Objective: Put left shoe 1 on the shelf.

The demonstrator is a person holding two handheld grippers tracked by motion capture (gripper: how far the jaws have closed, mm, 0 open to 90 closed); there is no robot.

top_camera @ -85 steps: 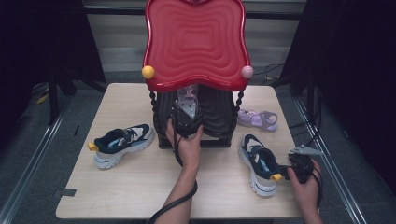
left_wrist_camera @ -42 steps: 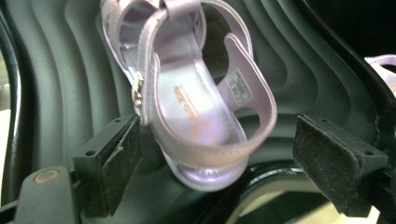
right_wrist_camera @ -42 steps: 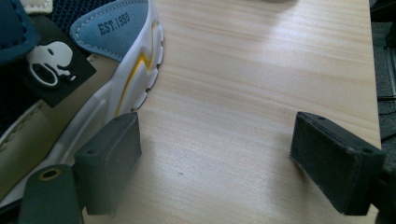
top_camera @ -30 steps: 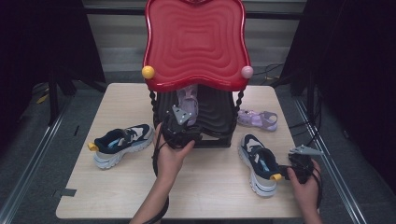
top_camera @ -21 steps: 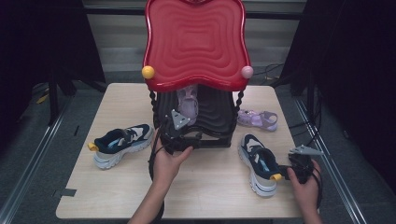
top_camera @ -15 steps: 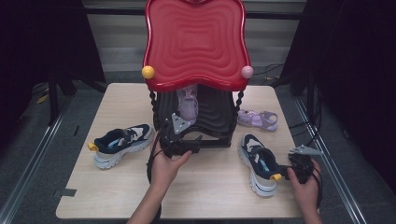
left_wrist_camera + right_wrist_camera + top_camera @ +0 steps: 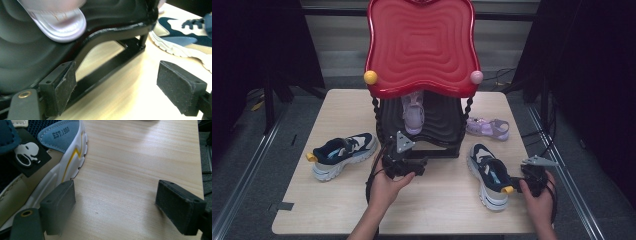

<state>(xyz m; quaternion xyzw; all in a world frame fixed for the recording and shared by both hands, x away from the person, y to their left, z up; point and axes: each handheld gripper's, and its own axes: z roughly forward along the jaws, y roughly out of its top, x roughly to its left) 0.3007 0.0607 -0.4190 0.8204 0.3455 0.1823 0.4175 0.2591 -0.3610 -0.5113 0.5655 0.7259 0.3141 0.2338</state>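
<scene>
Sandal [image 7: 413, 113]: one lilac on rack shelf [image 7: 439, 120]; mate [image 7: 488, 127] on worktop [image 7: 442, 200].
Sneakers [image 7: 343, 154]: both unshelved.
Left claw [image 7: 422, 165]: apart, empty.
Right claw [image 7: 512, 186]: apart, empty.

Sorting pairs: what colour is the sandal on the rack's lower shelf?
Lilac sandal, clearest in the high view.

The only writing I can make out is "EST.1950", in dark letters on the pale blue heel panel of the navy sneaker [image 7: 37, 152] by the right hand, with a small white cartoon dog on the black tag [image 7: 27, 156] beside it
</scene>
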